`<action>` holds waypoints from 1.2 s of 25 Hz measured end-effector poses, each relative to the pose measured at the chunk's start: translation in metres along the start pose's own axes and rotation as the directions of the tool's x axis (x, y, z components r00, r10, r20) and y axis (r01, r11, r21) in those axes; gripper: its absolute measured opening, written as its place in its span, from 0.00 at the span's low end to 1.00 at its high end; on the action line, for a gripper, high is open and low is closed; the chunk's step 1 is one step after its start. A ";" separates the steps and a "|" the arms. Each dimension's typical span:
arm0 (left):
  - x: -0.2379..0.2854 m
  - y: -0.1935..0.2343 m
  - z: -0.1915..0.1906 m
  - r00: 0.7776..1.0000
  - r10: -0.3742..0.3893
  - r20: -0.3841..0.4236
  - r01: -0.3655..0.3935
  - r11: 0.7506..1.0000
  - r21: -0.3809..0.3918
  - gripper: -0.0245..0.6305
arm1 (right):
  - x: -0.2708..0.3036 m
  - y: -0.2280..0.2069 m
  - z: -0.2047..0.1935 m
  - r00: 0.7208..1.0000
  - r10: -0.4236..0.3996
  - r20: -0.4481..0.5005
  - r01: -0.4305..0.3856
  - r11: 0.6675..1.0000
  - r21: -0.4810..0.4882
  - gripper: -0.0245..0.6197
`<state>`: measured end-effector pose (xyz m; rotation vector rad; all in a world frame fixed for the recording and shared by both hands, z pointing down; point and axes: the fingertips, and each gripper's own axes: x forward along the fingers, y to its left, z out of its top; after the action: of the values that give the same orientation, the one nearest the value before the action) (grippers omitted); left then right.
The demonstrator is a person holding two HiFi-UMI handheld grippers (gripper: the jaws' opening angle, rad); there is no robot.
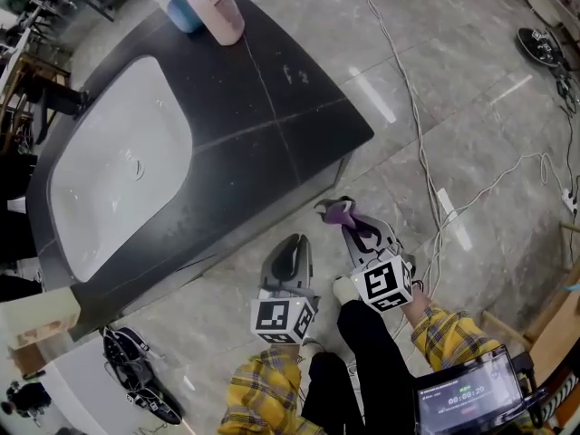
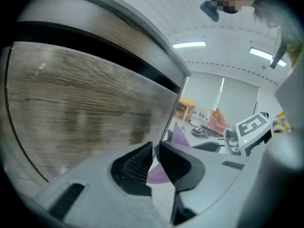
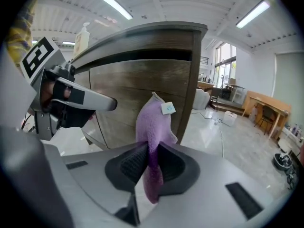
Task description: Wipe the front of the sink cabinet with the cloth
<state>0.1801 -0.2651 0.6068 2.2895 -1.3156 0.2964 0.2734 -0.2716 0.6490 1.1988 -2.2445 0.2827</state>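
Head view, steeply from above: caught the left gripper [image 1: 288,247] and the right gripper [image 1: 352,229] side by side above the grey floor [image 1: 471,89], both aimed at the sink cabinet [image 1: 272,107] and held out from yellow checked sleeves [image 1: 263,392]; showed the white basin [image 1: 118,161] set in the dark top, with a pink bottle [image 1: 220,7] and a blue bottle [image 1: 181,12] standing together at the far corner; found white cables [image 1: 421,152] trailing over the floor to the right.

Right gripper view: had the purple cloth [image 3: 152,127] pinched between closed jaws, upper end standing above them, lower end hanging below, a small white tag [image 3: 167,109] near the tip; placed the cloth just before the wood-grain cabinet front [image 3: 137,94], near its right edge; could not settle whether cloth and panel were touching.

Left gripper view: had the jaws almost together, tips all but meeting, with nothing clamped between them; looked closely along that same front panel; glimpsed the purple of the cloth past the jaws, beside the panel's corner.
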 end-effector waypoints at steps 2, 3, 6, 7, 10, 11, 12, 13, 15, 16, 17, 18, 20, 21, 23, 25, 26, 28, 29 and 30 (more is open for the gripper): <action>-0.015 0.012 -0.003 1.000 0.026 0.003 -0.026 1.000 -0.007 0.09 | 0.003 0.022 0.003 0.999 0.033 0.002 -0.033 0.999 -0.006 0.10; -0.024 0.018 -0.004 0.999 0.039 0.005 -0.038 0.999 -0.010 0.09 | 0.004 0.033 0.005 0.999 0.048 0.003 -0.048 0.999 -0.011 0.10; -0.052 0.038 -0.008 0.997 0.076 0.012 -0.076 0.997 -0.020 0.09 | 0.008 0.068 0.013 0.996 0.092 0.008 -0.092 0.995 -0.026 0.10; -0.062 0.046 -0.009 0.996 0.091 0.014 -0.090 0.996 -0.024 0.09 | 0.010 0.080 0.016 0.994 0.107 0.009 -0.107 0.994 -0.031 0.10; -0.090 0.068 -0.015 0.990 0.136 0.019 -0.135 0.990 -0.040 0.09 | 0.015 0.116 0.024 0.988 0.154 0.011 -0.153 0.987 -0.052 0.10; -0.099 0.075 -0.016 0.989 0.149 0.021 -0.148 0.988 -0.043 0.09 | 0.018 0.128 0.026 0.986 0.169 0.012 -0.168 0.984 -0.062 0.10; -0.108 0.082 -0.018 0.987 0.159 0.024 -0.158 0.986 -0.045 0.09 | 0.020 0.140 0.029 0.983 0.184 0.013 -0.182 0.981 -0.072 0.10; -0.116 0.089 -0.020 0.985 0.170 0.026 -0.168 0.985 -0.047 0.09 | 0.023 0.151 0.031 0.980 0.198 0.015 -0.196 0.977 -0.082 0.10; -0.132 0.102 -0.026 0.980 0.195 0.032 -0.193 0.980 -0.054 0.09 | 0.028 0.173 0.034 0.974 0.224 0.019 -0.221 0.970 -0.100 0.10; -0.140 0.109 -0.028 0.977 0.208 0.035 -0.206 0.977 -0.059 0.09 | 0.032 0.183 0.035 0.971 0.237 0.020 -0.233 0.966 -0.108 0.10; -0.147 0.115 -0.031 0.975 0.221 0.039 -0.218 0.974 -0.063 0.09 | 0.035 0.193 0.036 0.968 0.248 0.022 -0.244 0.963 -0.115 0.10; -0.154 0.122 -0.034 0.972 0.232 0.043 -0.229 0.971 -0.066 0.09 | 0.039 0.202 0.036 0.965 0.259 0.023 -0.255 0.959 -0.123 0.10; -0.165 0.134 -0.041 0.966 0.251 0.052 -0.248 0.966 -0.067 0.09 | 0.047 0.219 0.036 0.960 0.278 0.027 -0.272 0.952 -0.139 0.10; -0.170 0.140 -0.044 0.964 0.260 0.056 -0.256 0.964 -0.067 0.09 | 0.051 0.226 0.035 0.958 0.284 0.029 -0.277 0.949 -0.148 0.10; -0.176 0.151 -0.051 0.959 0.274 0.068 -0.269 0.961 -0.069 0.09 | 0.061 0.237 0.035 0.956 0.291 0.037 -0.281 0.946 -0.163 0.10; -0.180 0.160 -0.058 0.956 0.282 0.080 -0.277 0.958 -0.070 0.09 | 0.071 0.245 0.035 0.956 0.289 0.048 -0.277 0.945 -0.171 0.10; -0.182 0.164 -0.062 0.955 0.284 0.085 -0.279 0.958 -0.069 0.09 | 0.075 0.248 0.035 0.957 0.286 0.055 -0.273 0.947 -0.172 0.10; -0.182 0.169 -0.071 0.954 0.285 0.095 -0.279 0.958 -0.068 0.09 | 0.085 0.253 0.033 0.959 0.276 0.069 -0.262 0.950 -0.169 0.10; -0.182 0.172 -0.075 0.953 0.285 0.100 -0.279 0.958 -0.068 0.09 | 0.089 0.256 0.031 0.959 0.273 0.074 -0.257 0.951 -0.169 0.10; -0.180 0.174 -0.079 0.953 0.284 0.105 -0.278 0.958 -0.068 0.09 | 0.094 0.257 0.030 0.959 0.271 0.079 -0.254 0.952 -0.172 0.10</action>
<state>-0.0581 -0.1631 0.6524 2.0996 -1.6913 0.2243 0.0114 -0.2018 0.6993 0.8474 -2.4661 0.1411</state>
